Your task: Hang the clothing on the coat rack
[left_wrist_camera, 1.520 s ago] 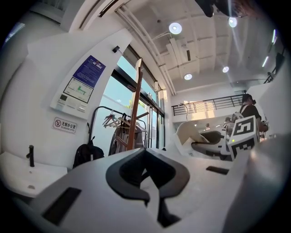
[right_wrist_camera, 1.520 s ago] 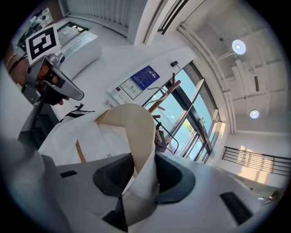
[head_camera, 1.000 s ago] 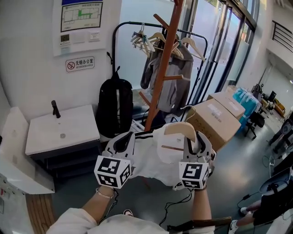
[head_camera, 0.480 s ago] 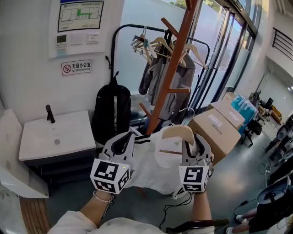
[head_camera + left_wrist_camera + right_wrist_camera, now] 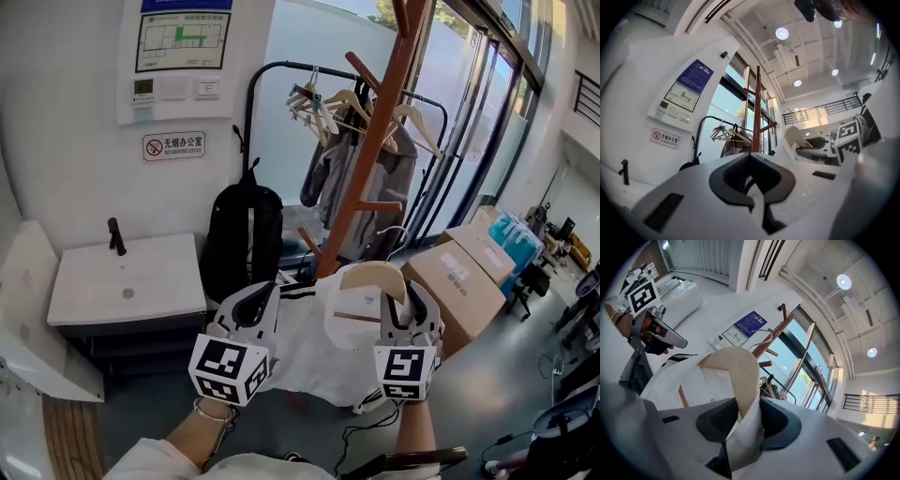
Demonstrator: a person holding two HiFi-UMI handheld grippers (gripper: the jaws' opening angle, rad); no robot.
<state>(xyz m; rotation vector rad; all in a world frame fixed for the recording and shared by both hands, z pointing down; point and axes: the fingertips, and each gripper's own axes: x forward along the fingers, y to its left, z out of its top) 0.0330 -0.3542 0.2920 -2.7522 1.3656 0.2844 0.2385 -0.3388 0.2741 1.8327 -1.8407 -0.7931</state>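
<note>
A white shirt [image 5: 300, 342] with black trim hangs on a pale wooden hanger [image 5: 373, 277] between my two grippers, low in the head view. My left gripper [image 5: 265, 292] is shut on the shirt's shoulder edge, and white cloth shows between its pads [image 5: 740, 176]. The right gripper [image 5: 394, 295] is shut on the hanger [image 5: 736, 371] through the shirt's collar cloth [image 5: 740, 437]. Just beyond the shirt stands the brown wooden coat rack [image 5: 370, 178], with pegs angled upward. It rises ahead in the left gripper view [image 5: 756, 117] and in the right gripper view [image 5: 776, 336].
A black backpack [image 5: 242, 234] leans left of the rack. Behind it, a black garment rail [image 5: 281, 70] carries several hangers and a grey jacket [image 5: 361, 187]. A white sink cabinet [image 5: 127, 281] is at the left and cardboard boxes [image 5: 469, 281] are at the right.
Both grippers have carried the shirt and hanger slightly up and towards the coat rack. Both grips look the same.
</note>
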